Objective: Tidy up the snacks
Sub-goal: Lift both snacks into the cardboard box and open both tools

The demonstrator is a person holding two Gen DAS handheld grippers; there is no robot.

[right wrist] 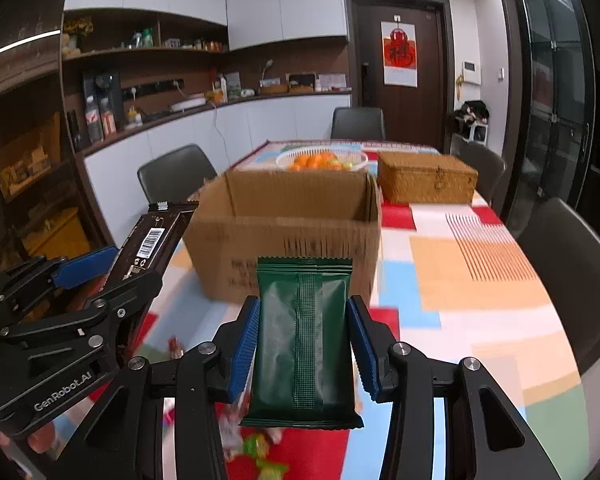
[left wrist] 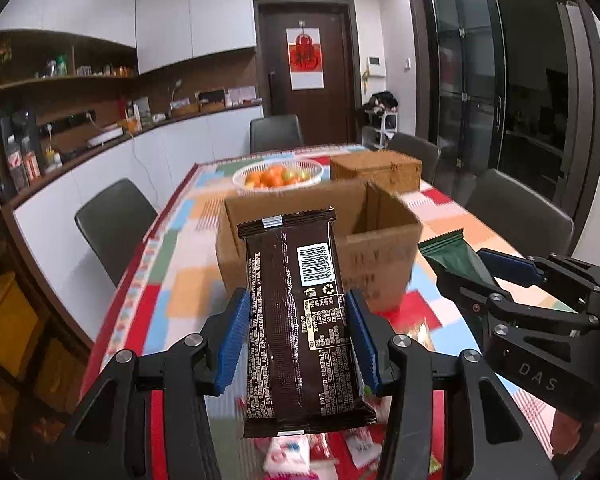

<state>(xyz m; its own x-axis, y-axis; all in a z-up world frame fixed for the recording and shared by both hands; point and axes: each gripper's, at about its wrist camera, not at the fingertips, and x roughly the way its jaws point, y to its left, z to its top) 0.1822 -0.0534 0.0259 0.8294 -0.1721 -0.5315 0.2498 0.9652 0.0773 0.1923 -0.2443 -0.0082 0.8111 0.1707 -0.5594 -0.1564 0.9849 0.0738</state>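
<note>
Left tool (left wrist: pixel 296 332) clamped on a dark brown snack pack (left wrist: pixel 300 320), held off the tabletop (left wrist: pixel 188 280), back side to the camera: white barcode label, recycling mark, dense fine print too small to read. Right tool (right wrist: pixel 304 344) clamped on a dark green snack pack (right wrist: pixel 302 344), centre seam facing the camera, no legible text. Tool bodies read "DAS" in the left wrist view, "GenRobot.AI" in the right.

Open cardboard box (right wrist: pixel 284 232) sits just ahead of both packs; printing on its front wall is blurred, its inside hidden. Behind it: white basket (left wrist: pixel 278 174) holding orange and green fruit, and a closed woven box (right wrist: pixel 426 178) to the right. Loose small wrapped snacks (left wrist: pixel 288 456) lie on the patterned tabletop below the tools. Red paper decoration (right wrist: pixel 399 54) on the door, character not readable.
</note>
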